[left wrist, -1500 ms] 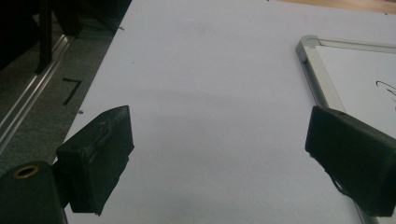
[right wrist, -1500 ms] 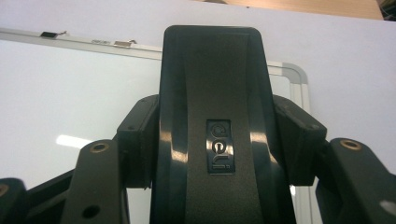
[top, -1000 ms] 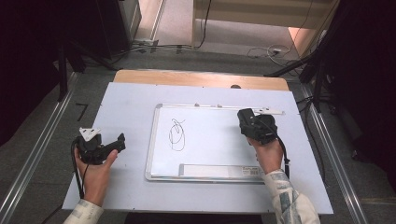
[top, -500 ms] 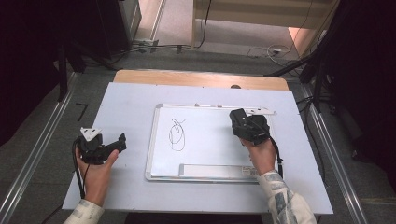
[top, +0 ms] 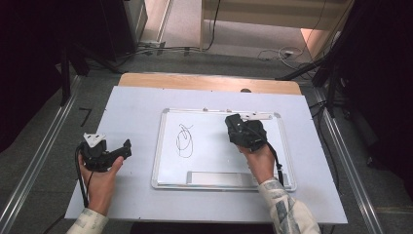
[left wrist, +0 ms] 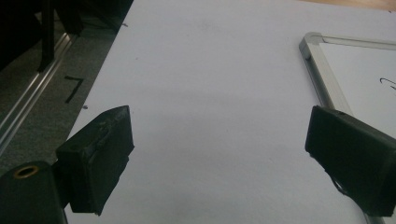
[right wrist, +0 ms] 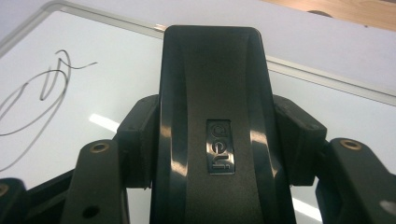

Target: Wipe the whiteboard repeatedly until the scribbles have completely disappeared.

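right gripper view looks along a black whiteboard eraser clamped between the two jaws of the right gripper, which press on its flanks; the eraser's glossy back carries a small embossed logo plate and juts forward beyond the jaw tips. beneath and ahead of that gripper lies the whiteboard, its pale metal frame running across beyond the eraser's far end, and a black marker scribble sits off to the eraser's left in this view, well clear of it. high view has the right gripper over the upper right part of the whiteboard, the person's right hand behind it, and the scribble lies between the two grippers, nearer the right one. a pale grey strip lies along the board's near edge, close to the right wrist. whether the eraser touches the board surface cannot be told. the left gripper is held by the left hand over the light table top, just beside the whiteboard's left edge and apart from it. left gripper view shows its two black jaws spread wide with nothing between them but bare table; the board's rounded frame corner lies ahead of the jaw seen at right.
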The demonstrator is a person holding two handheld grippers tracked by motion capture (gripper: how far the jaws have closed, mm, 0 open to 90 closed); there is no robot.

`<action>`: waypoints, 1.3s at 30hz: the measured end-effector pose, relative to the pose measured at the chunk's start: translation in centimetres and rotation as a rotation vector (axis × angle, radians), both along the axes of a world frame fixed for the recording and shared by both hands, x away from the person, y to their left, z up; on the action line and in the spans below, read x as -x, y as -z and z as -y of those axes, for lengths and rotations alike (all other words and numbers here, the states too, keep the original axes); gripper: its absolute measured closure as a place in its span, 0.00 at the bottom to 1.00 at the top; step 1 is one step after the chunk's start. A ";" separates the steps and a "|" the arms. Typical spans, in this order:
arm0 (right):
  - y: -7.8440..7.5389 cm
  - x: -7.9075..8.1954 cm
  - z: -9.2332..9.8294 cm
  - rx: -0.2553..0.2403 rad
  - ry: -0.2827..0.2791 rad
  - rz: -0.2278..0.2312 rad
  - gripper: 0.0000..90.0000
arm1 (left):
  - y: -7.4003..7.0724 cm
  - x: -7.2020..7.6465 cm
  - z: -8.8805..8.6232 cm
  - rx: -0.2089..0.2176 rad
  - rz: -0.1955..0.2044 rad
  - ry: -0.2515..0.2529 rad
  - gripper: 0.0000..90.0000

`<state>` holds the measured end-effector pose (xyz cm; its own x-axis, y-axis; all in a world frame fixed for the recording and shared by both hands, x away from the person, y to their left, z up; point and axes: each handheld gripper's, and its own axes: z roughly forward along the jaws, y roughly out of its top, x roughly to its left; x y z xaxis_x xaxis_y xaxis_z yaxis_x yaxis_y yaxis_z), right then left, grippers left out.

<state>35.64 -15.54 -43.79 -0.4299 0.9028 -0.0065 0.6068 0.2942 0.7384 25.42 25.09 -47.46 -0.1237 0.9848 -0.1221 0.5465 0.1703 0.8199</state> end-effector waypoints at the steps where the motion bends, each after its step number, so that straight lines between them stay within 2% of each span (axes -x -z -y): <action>1: 0.0 0.0 -0.3 -0.001 -0.006 -0.001 0.42 | 0.0 0.0 0.0 0.000 0.001 -0.001 0.09; 11: 0.4 0.2 -3.0 -0.003 -0.055 -0.006 0.42 | -0.1 0.1 0.0 0.003 0.004 0.000 0.09; 29: 1.6 0.2 -6.7 -0.003 -0.105 -0.031 0.42 | -0.1 0.0 -0.1 0.010 0.002 0.002 0.09; 39: 2.1 0.1 -9.4 -0.004 -0.145 -0.033 0.42 | -0.1 0.1 -0.1 0.014 0.002 0.005 0.09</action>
<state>35.50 -6.11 -45.85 -0.5560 0.8311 0.0133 0.5820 0.3778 0.7201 25.35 25.20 -47.40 -0.1183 0.9836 -0.1361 0.5455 0.1789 0.8188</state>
